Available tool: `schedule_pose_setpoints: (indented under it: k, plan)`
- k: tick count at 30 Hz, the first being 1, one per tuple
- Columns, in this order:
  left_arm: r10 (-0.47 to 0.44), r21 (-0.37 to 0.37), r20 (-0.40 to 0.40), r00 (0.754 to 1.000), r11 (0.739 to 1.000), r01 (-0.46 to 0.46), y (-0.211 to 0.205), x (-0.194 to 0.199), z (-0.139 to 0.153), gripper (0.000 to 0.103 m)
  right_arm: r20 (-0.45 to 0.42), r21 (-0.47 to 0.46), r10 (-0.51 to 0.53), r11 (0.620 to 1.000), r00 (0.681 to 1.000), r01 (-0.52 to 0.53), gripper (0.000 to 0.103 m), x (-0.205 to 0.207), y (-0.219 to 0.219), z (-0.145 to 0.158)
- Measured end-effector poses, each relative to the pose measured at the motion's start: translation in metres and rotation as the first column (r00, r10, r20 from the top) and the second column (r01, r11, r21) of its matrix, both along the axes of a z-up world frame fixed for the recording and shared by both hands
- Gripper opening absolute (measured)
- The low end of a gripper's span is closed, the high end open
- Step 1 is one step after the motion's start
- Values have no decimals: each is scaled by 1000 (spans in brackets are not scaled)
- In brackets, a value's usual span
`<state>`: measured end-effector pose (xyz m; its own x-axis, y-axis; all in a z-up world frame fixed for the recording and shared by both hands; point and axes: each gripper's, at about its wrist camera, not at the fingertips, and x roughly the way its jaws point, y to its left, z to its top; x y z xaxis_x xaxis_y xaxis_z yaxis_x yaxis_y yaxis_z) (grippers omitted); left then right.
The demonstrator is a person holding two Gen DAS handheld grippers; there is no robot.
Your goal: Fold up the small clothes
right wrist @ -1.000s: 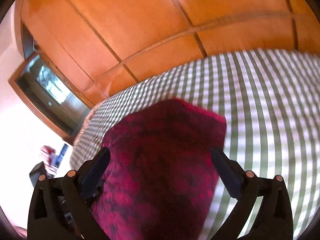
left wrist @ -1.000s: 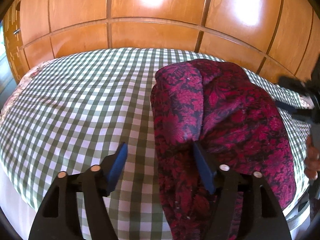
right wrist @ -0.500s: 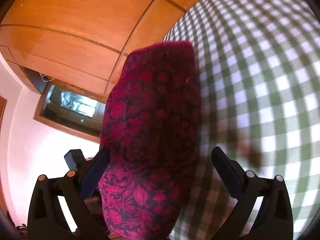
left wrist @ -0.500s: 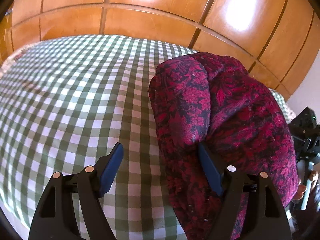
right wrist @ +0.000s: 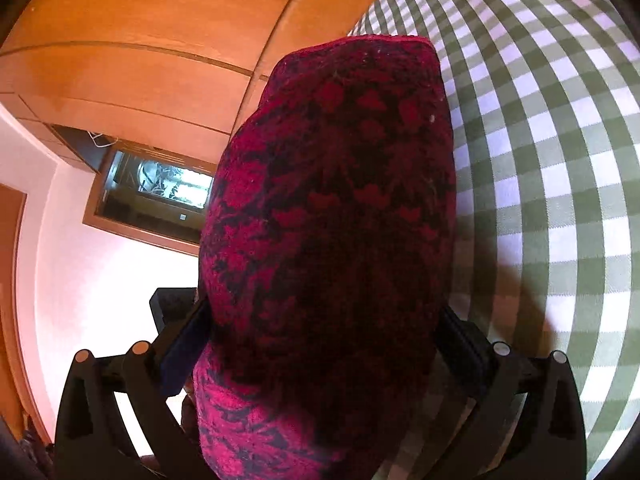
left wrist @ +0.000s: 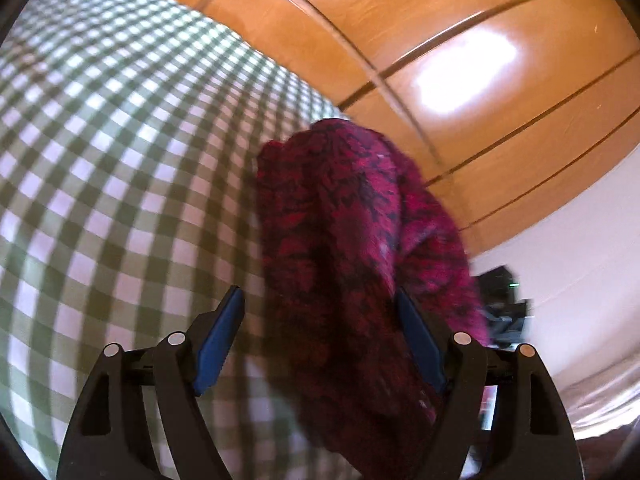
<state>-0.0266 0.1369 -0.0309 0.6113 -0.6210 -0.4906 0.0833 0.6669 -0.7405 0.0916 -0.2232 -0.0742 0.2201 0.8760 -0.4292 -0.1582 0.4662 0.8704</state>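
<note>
Left gripper (left wrist: 318,340): fingers spread wide and have just been opening. The red-and-black patterned garment (left wrist: 352,248) fills the right part of the gap between them. The blue pad of the right finger (left wrist: 420,344) lies against the garment's edge at 3 o'clock; the left finger (left wrist: 220,340) stands clear of it at 9 o'clock, with checked cloth visible between pad and fabric. No pinch is seen.

From that view the garment runs from 6 o'clock up to about 12 o'clock, bunched and folded over itself, lying on the green-and-white checked bed cover (left wrist: 100,160). Wooden panelling (left wrist: 460,40) stands behind it.

Right gripper (right wrist: 320,334): the garment (right wrist: 340,200) fills the whole gap and bulges over both fingers, hiding most of each pad. The fingers stand far apart; whether they press on the cloth cannot be told. The checked cover (right wrist: 560,140) lies at 3 o'clock, panelling (right wrist: 160,20) at 10 o'clock
</note>
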Motion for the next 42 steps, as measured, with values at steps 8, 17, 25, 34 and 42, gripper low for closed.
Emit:
schedule_pose_setpoints:
  k: [8, 17, 25, 34, 42]
  plan:
    - [-17, -200, 33, 999, 979, 23, 6, -10, 6, 88, -25, 39, -18, 999, 1000, 19, 101, -3, -7, -4]
    - [-120, -6, 2, 993, 993, 120, -34, 10, -7, 89, 56, -39, 2, 999, 998, 0, 101, 1, 12, 7]
    - [-109, -176, 40, 993, 978, 115, -8, 4, -34, 66, 138, -80, 31, 997, 990, -20, 97, -7, 35, 20]
    - [-143, -223, 91, 985, 961, 161, -36, 15, -26, 60, 219, -82, 13, 997, 976, 5, 79, -22, 32, 56]
    - [-370, -119, 97, 924, 917, 380, -156, 79, 5, 60, 267, -104, -198, 967, 943, 232, 78, -56, -68, 75]
